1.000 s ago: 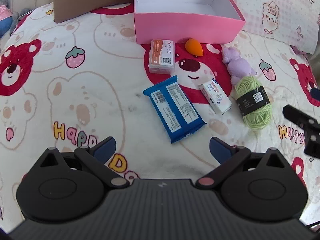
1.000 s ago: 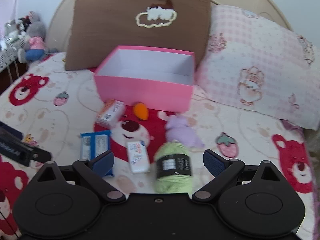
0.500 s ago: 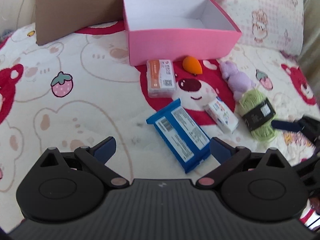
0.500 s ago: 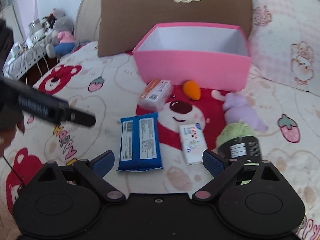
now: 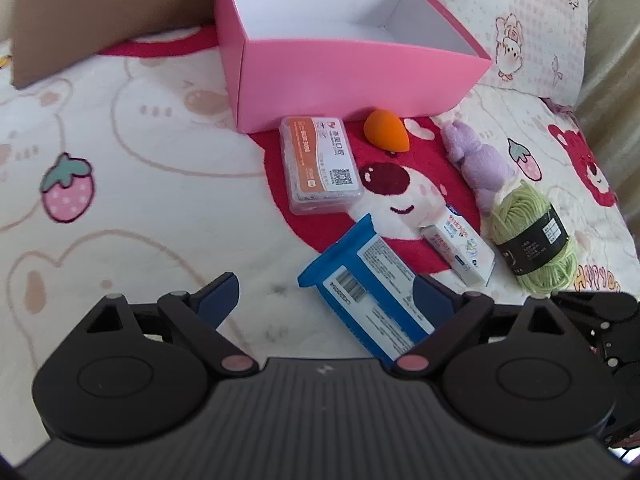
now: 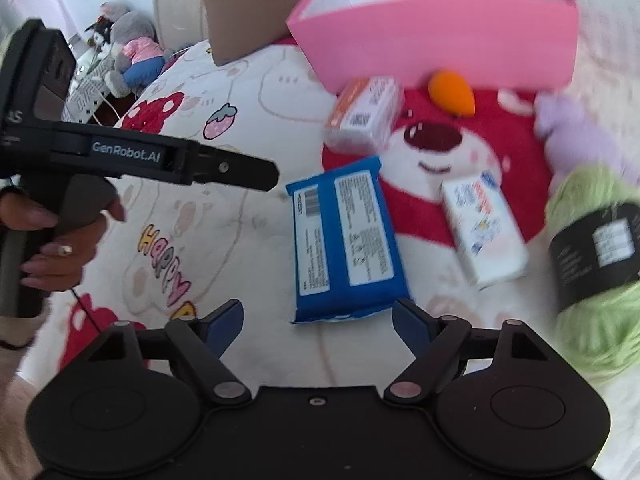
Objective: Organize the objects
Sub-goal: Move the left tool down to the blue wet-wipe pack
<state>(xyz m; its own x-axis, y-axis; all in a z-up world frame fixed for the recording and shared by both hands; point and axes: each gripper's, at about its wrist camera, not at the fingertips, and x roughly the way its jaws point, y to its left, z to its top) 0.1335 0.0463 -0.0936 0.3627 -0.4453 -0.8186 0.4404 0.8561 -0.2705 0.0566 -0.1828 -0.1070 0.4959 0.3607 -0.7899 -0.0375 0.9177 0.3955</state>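
While both claws have just been closing a little, the left claw and right claw stand wide and hold nothing; the blue pack lies flat on the bed.

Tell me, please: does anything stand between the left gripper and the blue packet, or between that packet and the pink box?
Nothing blocks the left gripper; the blue packet lies right at its open jaws. Toward the pink box, the clear case with the orange card lies in between on the blanket; lifting the packet would likely pass over it.
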